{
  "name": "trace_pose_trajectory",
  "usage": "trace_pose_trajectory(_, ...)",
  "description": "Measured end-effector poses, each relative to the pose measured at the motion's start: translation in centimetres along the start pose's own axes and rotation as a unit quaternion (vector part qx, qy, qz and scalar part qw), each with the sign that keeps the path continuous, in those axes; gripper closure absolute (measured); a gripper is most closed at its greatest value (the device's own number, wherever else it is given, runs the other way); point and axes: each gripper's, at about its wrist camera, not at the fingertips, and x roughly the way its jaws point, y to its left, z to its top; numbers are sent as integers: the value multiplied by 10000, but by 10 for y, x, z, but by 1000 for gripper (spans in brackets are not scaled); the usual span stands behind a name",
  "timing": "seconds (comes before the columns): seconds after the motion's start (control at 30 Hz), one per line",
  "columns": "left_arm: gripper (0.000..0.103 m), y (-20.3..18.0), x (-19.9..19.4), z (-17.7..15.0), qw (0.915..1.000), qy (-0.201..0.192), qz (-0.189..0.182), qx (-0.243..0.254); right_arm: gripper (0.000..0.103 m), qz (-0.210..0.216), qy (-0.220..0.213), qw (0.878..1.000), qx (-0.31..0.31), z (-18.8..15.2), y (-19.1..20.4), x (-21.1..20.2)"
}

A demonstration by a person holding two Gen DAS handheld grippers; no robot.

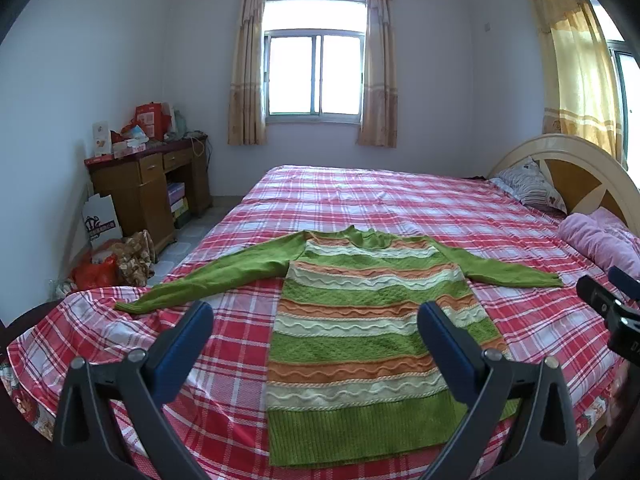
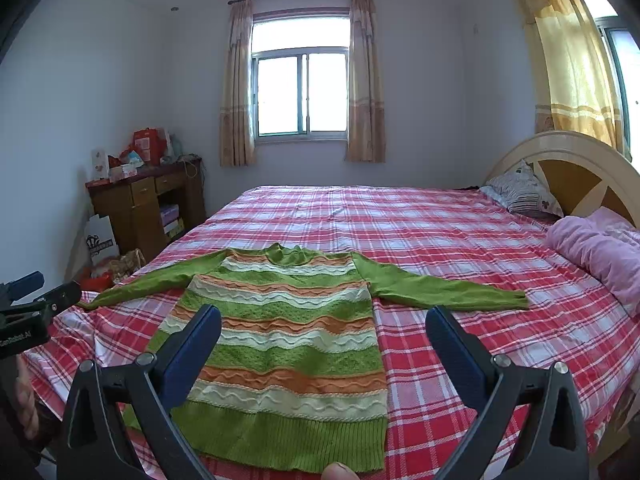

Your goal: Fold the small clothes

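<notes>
Both of my grippers, left gripper [image 1: 316, 320] and right gripper [image 2: 324, 324], hang spread wide, holding nothing. Flat across the lower middle lies the sweater [image 1: 360, 320] on the bed [image 1: 400, 196]. Pinching sheet along with knit could drag the whole layout crooked.

A bed covered in a red plaid sheet [image 1: 400, 200] fills the room beneath a curtained window [image 1: 315, 74]. A striped pillow [image 1: 528, 186] and pink blanket [image 1: 600, 240] lie by the curved headboard [image 1: 576, 160]; a cluttered wooden desk [image 1: 148, 184] occupies the far left corner.
</notes>
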Motion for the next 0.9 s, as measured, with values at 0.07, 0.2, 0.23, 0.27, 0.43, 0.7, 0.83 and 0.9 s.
trace_pose_trajectory(0.07,0,1,1,-1,10000,5,2,-1,1,1,10,10000,0,0,0,0)
trace_pose_trajectory(0.2,0,1,1,0,10000,12,-6,3,1,10,17,10000,-2,-1,1,1)
trace_pose_trajectory(0.23,0,1,1,0,10000,10,-1,6,1,12,15,10000,1,-1,0,1)
trace_pose_trajectory(0.27,0,1,2,0,10000,11,4,2,1,3,18,10000,1,-1,1,1)
trace_pose_trajectory(0.43,0,1,1,0,10000,13,-2,-1,1,3,45,10000,-3,-2,1,3)
trace_pose_trajectory(0.7,0,1,2,0,10000,20,2,-3,1,3,48,10000,-3,-3,2,4)
trace_pose_trajectory(0.83,0,0,2,0,10000,20,1,0,1,12,48,10000,-7,-3,2,4)
trace_pose_trajectory(0.9,0,0,2,1,10000,21,-12,-7,1,15,51,10000,2,-3,1,4)
